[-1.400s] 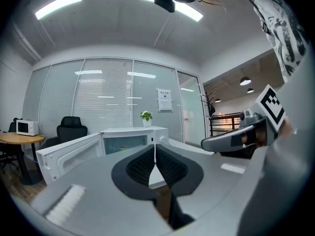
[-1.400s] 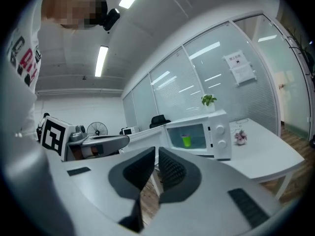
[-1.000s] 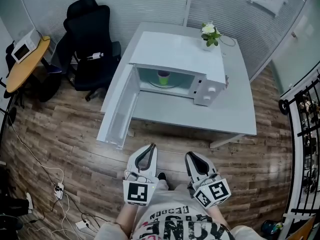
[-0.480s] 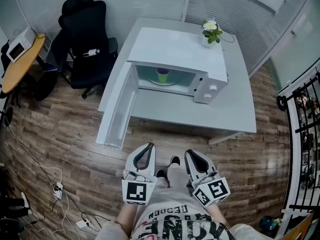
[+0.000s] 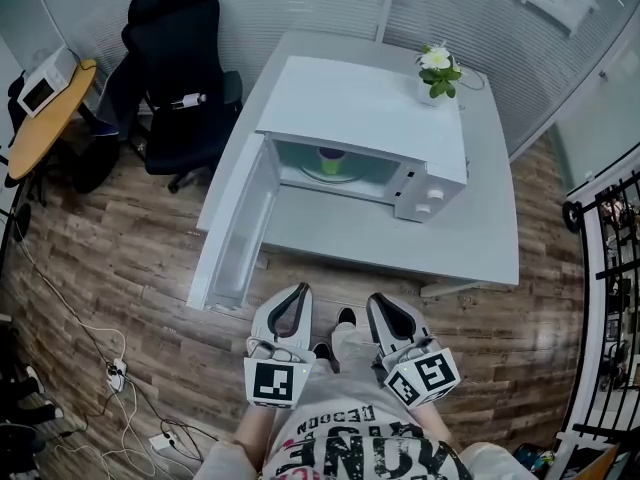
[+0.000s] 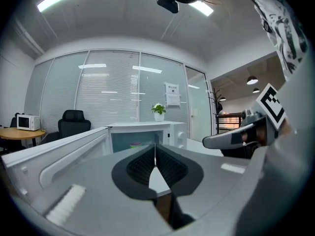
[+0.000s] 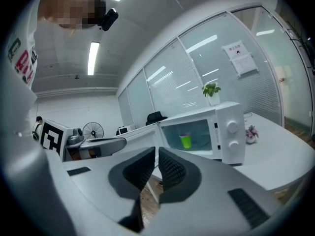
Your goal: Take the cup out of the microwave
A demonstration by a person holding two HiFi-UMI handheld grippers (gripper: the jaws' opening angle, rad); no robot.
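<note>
Standing back from the table [image 5: 490, 238], the person holds both tools low before the body, well short of the work. At the left, the microwave door [image 5: 235, 228] hangs wide open past the table's edge; an approach on that side could strike it and shift the microwave [image 5: 360, 98]. The left gripper [image 5: 302, 291] has its fingers clenched together on nothing. The right gripper [image 5: 374, 300] beside it looks the same, and empty. In my judgement either must part its fingers before entry, or it will shove the cup [image 5: 331, 158] over on the turntable [image 5: 350, 173] instead of taking it. The cup, green with a purple rim, stands upright inside the cavity, left of centre. It is well apart from both sets of fingers and ahead of them. The cavity roof looks low, so lifting early risks a knock.
</note>
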